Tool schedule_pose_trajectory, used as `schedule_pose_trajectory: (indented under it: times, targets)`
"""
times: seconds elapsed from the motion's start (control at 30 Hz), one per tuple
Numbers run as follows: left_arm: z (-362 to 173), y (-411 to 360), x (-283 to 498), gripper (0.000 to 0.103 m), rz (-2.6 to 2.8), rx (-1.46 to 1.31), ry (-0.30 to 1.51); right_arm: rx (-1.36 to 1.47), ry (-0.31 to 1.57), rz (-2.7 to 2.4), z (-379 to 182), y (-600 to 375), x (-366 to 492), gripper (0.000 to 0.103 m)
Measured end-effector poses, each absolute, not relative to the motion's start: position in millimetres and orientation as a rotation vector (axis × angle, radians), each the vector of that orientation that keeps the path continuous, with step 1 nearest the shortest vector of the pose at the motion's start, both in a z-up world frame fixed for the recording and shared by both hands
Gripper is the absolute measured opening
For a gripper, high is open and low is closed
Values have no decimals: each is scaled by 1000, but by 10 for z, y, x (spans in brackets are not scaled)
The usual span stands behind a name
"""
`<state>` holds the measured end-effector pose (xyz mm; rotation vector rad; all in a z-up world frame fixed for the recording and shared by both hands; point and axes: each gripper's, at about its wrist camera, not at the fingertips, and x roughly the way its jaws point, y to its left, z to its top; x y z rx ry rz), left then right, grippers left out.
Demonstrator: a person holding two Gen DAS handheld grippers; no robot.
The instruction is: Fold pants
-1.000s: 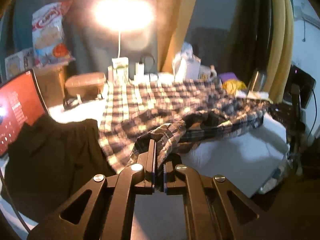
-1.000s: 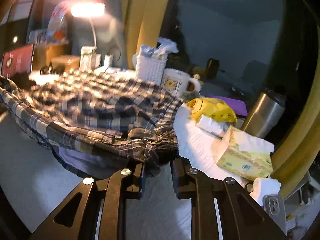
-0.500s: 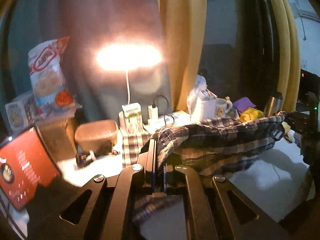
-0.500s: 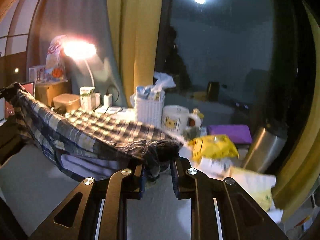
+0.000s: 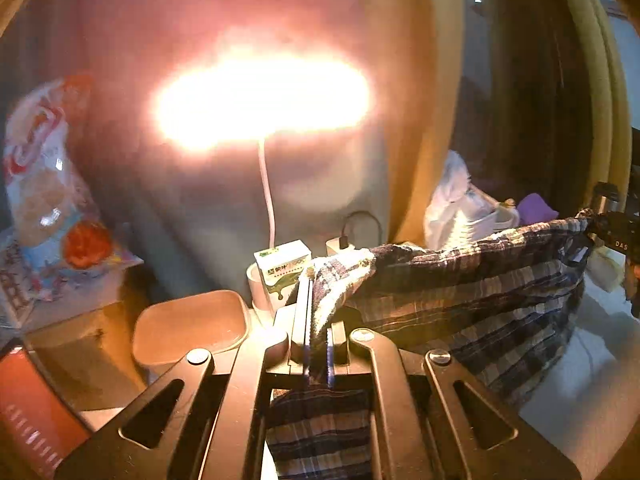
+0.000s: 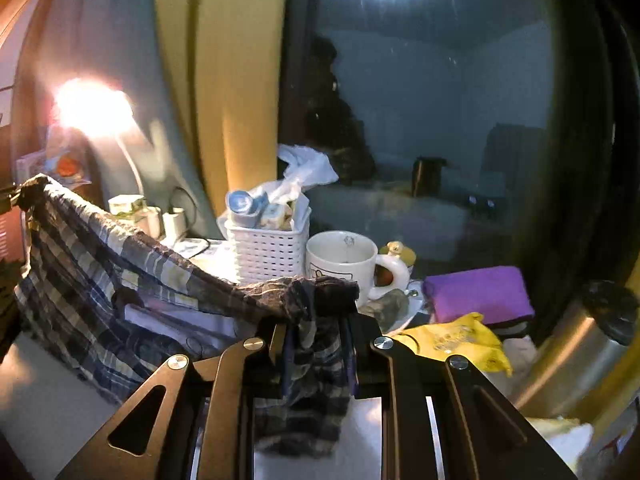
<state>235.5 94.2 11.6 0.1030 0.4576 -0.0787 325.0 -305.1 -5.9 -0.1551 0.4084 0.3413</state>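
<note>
The left gripper (image 5: 316, 344), a black two-finger tool, is clamped narrowly on one bunched corner of the blue, white and tan plaid cotton pants (image 5: 480, 292); a flap of the cloth hangs down below its fingers. The right gripper (image 6: 316, 344), of the same make, pinches the opposite bunched corner, with cloth draped between and under its fingers. The pants hang in the air between the two tools as a sagging band above the white desk (image 6: 44, 396), the lower folds drooping toward the desk surface; whether they touch it cannot be told.

Beyond the left gripper, toward the desk's back edge, stand a brown rounded lidded box (image 5: 192, 324) and a small green-and-white carton (image 5: 284, 264), under a glaring white-stemmed desk lamp (image 5: 260, 96). A printed snack bag (image 5: 44, 184) sits on a cardboard box at the left edge.

Beyond the right gripper, a white woven plastic basket (image 6: 268, 254) and a white ceramic mug (image 6: 344, 260) stand side by side near the back edge. Toward the right edge lie a purple flat pouch (image 6: 480, 292), a crumpled yellow plastic bag (image 6: 456, 340) and a steel thermos flask (image 6: 580, 352).
</note>
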Motion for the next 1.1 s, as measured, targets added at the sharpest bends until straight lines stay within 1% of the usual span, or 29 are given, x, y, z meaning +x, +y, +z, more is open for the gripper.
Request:
schedule_pose_trajectory:
  times: [0.23, 0.27, 0.37, 0.43, 0.47, 0.5, 0.53, 0.57, 0.6, 0.63, 0.67, 0.7, 0.73, 0.9, 1.1]
  targets:
    - [-362, 1025, 2983, 4, -38, 88, 567, -136, 517, 321, -312, -2878, 3874, 20]
    - [-438, 1038, 3062, 9, -19, 87, 589, -135, 529, 318, -343, -2856, 3940, 20]
    - [-596, 1076, 3220, 11, 38, 86, 629, -143, 560, 308, -453, -2760, 4142, 20]
    - [-673, 1098, 3283, 28, 100, 94, 648, -155, 580, 292, -526, -2689, 4274, 20]
    - [-684, 1120, 3272, 54, 109, 90, 649, -161, 591, 284, -561, -2655, 4337, 20]
    - [-679, 1151, 3251, 82, 115, 75, 645, -166, 598, 273, -596, -2627, 4386, 20]
    - [-668, 1167, 3232, 92, 122, 67, 639, -166, 598, 265, -612, -2616, 4411, 24]
    - [-648, 1179, 3188, 95, 129, 61, 631, -167, 604, 258, -630, -2605, 4434, 27]
    - [-628, 1202, 3151, 95, 131, 59, 627, -170, 603, 249, -636, -2602, 4446, 33]
    - [-613, 1196, 3078, 95, 128, 67, 638, -167, 599, 244, -633, -2617, 4435, 48]
    - [-601, 1185, 3024, 95, 128, 73, 646, -162, 594, 244, -619, -2641, 4415, 58]
    - [-609, 1172, 2928, 95, 128, 76, 662, -156, 586, 242, -602, -2665, 4388, 77]
    - [-633, 1179, 2873, 95, 126, 69, 677, -151, 573, 234, -567, -2701, 4338, 86]
    - [-906, 1192, 2495, 95, 82, -24, 816, -132, 551, 222, -419, -2838, 4099, 86]
    - [-1161, 1172, 2172, 95, 32, -141, 881, -20, 624, 197, -553, -3182, 3732, 86]
